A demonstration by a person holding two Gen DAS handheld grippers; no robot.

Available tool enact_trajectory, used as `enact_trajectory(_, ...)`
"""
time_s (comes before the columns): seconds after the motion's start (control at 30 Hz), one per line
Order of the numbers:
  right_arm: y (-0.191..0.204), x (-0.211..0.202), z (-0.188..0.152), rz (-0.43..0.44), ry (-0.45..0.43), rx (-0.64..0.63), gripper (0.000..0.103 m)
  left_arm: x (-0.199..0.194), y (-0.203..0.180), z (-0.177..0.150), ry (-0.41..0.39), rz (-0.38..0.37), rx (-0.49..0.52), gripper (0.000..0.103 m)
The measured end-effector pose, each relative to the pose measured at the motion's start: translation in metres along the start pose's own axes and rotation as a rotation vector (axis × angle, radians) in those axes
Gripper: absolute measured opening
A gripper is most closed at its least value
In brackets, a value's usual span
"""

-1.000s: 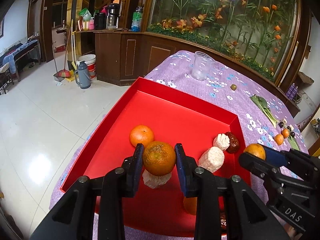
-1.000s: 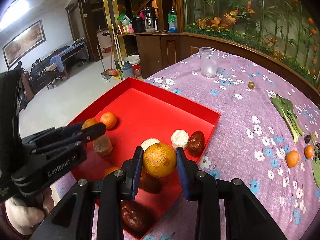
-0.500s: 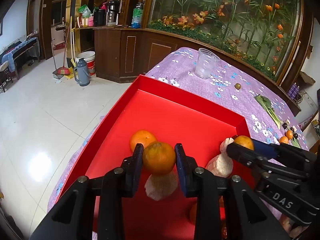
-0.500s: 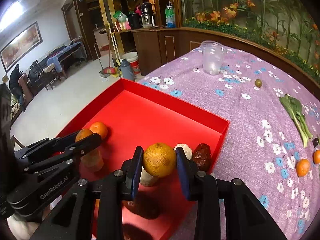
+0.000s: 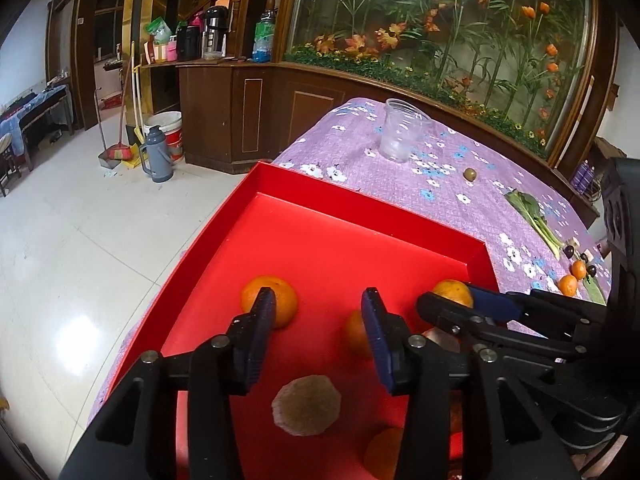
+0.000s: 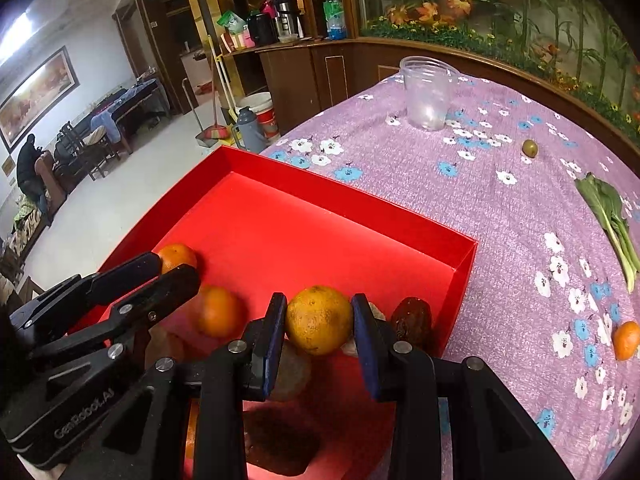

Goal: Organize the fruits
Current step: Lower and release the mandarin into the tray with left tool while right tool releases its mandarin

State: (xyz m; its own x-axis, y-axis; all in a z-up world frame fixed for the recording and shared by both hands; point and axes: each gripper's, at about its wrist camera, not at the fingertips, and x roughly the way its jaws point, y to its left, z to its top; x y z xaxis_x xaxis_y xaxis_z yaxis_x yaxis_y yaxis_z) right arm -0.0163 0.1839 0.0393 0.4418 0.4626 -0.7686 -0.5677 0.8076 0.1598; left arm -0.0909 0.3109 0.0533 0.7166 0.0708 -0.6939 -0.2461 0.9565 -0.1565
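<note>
My left gripper [image 5: 318, 332] is open over the red tray [image 5: 360, 204]. The orange [image 5: 356, 338] it held is loose in the tray and blurred, also in the right wrist view [image 6: 218, 312]. Another orange [image 5: 269, 300] rests by the left finger. A pale round fruit [image 5: 306, 405] lies below the gripper. My right gripper [image 6: 319, 322] is shut on a yellow-orange orange [image 6: 319, 319] above the tray's right part [image 6: 464, 256]. A dark brown fruit [image 6: 412, 320] sits by the tray's right wall.
A clear plastic cup [image 6: 428, 96] stands at the far end of the purple flowered cloth [image 6: 500, 208]. A small green fruit [image 6: 530, 147], leafy greens [image 6: 608, 216] and a small orange [image 6: 626, 340] lie on the cloth at right. The table's left edge drops to the floor.
My left gripper has opened and let go of its orange, which has dropped into the tray. My right gripper has moved further over the tray, still holding its orange.
</note>
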Motion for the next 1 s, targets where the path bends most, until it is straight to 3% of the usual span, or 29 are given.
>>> enact_trajectory(0.07,0.0,0.001,0.001,-0.005,0.0,0.0,0.036,0.0,0.0,0.001,-0.002,0.002,-0.003,0.048)
enact_trajectory(0.23,-0.004,-0.001,0.002,-0.008,-0.006,0.021,0.037,0.001,0.007,0.002,0.005,0.016,-0.039,0.069)
enact_trajectory(0.47,0.0,-0.012,0.0,-0.024,-0.028,0.015,0.038,-0.005,0.007,0.001,0.011,-0.003,-0.059,0.07)
enact_trajectory(0.73,-0.001,-0.038,-0.006,-0.052,-0.08,0.025,0.053,-0.025,0.001,-0.001,-0.014,-0.013,-0.053,0.07)
enact_trajectory(1.0,-0.006,-0.065,-0.025,-0.066,-0.11,0.051,0.06,-0.039,-0.006,-0.006,-0.014,-0.014,-0.044,0.075)
